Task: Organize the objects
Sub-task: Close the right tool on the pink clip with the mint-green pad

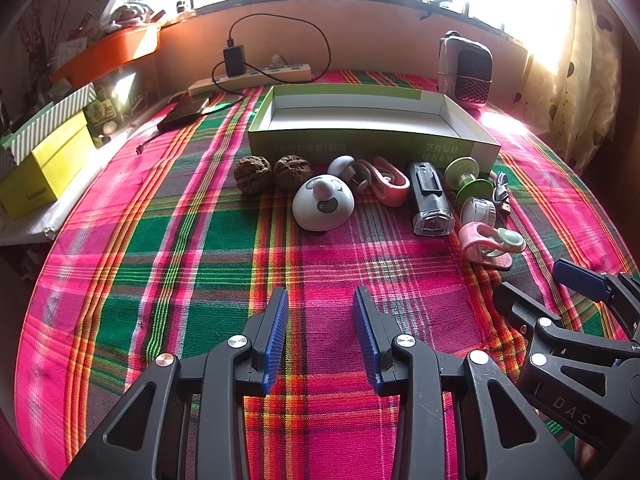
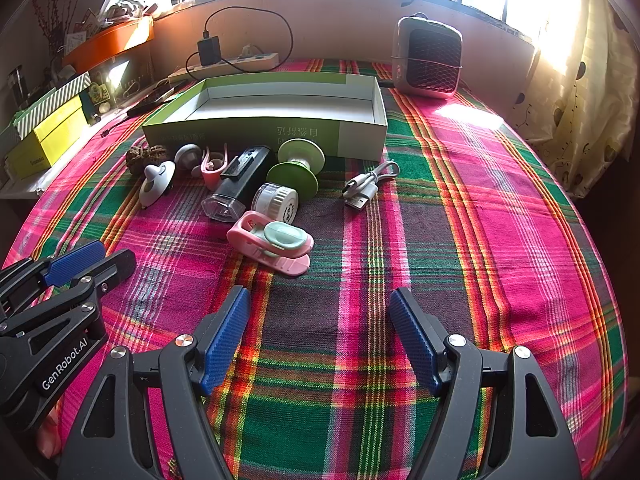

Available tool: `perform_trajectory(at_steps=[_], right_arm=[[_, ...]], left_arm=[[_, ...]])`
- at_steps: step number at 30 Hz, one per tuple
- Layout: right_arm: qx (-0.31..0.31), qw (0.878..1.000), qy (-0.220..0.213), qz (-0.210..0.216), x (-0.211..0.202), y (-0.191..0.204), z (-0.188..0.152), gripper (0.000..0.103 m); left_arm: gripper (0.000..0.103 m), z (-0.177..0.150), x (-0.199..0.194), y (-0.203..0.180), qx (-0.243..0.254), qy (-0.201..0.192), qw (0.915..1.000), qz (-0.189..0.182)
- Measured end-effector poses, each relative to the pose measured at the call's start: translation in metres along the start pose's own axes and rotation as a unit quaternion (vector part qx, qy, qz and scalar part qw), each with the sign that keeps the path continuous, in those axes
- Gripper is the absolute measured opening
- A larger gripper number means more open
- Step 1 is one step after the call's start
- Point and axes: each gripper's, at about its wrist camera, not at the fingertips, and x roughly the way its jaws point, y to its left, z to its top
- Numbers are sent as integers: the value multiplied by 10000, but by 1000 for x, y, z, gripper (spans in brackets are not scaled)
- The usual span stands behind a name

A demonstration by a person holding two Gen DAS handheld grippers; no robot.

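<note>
Both grippers, left gripper (image 1: 320,336) and right gripper (image 2: 320,340), hover over the plaid tablecloth (image 2: 500,200) near its front edge with fingers apart and nothing between them. Progress is judged at 0 items sorted: the green box (image 2: 248,130) toward the far edge holds nothing, while 2 walnuts (image 1: 272,174), the white dome (image 1: 323,206), black flashlight (image 1: 430,200), pink clip (image 2: 272,242) and USB cable (image 2: 366,184) lie in a row just beside its front wall. Its long axis runs parallel to the far edge, and the flashlight's lens points toward the front edge.
</note>
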Motion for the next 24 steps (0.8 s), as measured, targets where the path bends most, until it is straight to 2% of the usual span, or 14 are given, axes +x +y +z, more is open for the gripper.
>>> perform_trajectory(at_steps=[6, 12, 17, 24], right_arm=[[-20, 10000, -1, 25, 1, 0, -1, 72], [-142, 9998, 9, 144, -1, -2, 0, 72], [-452, 9983, 114, 345, -1, -3, 2, 72], [-934, 9931, 350, 613, 3, -7, 9, 72]], left_arm=[[32, 1, 1, 1, 28, 5, 10000, -30], [32, 3, -1, 1, 157, 47, 9996, -226], [32, 3, -2, 8, 271, 119, 9989, -377], [32, 8, 1, 27, 159, 186, 9984, -511]])
